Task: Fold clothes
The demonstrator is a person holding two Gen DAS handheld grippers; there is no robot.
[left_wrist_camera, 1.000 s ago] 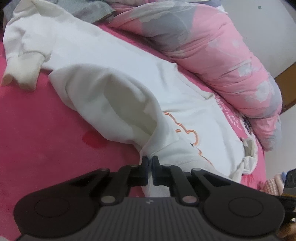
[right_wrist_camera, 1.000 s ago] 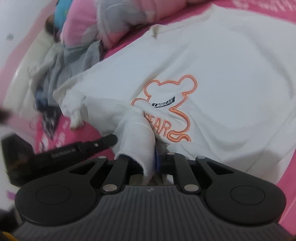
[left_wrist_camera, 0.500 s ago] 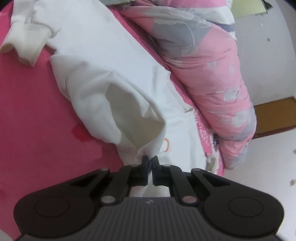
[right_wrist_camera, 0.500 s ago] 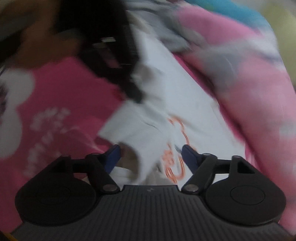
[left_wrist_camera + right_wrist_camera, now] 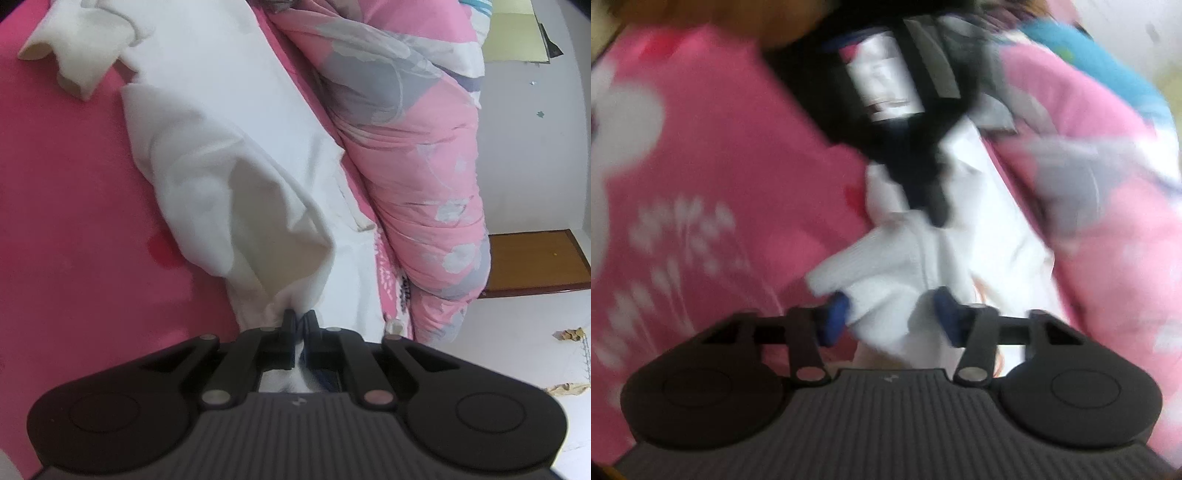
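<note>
Fingers of the left gripper (image 5: 300, 320) are pinched together on a bunched edge of the white sweatshirt (image 5: 236, 177), lifting that fold a little above the bed so it tents up toward the camera. Fingers of the right gripper (image 5: 892, 314), tipped with blue pads (image 5: 836, 312), stand wide apart with a ribbed white cuff (image 5: 871, 258) lying loose between them, not clamped. The right wrist view is blurred; in it the left gripper's dark body (image 5: 908, 122) shows ahead, pointing down at the same garment.

The sweatshirt is spread across a bright pink bedsheet (image 5: 66, 206), one sleeve end (image 5: 74, 55) crumpled at the far left. A rolled pink and grey quilt (image 5: 413, 147) runs along its right side, touching the garment's edge. Beyond the bed are a pale wall (image 5: 535, 155), a brown wooden panel (image 5: 532, 258) and a light floor (image 5: 517, 332).
</note>
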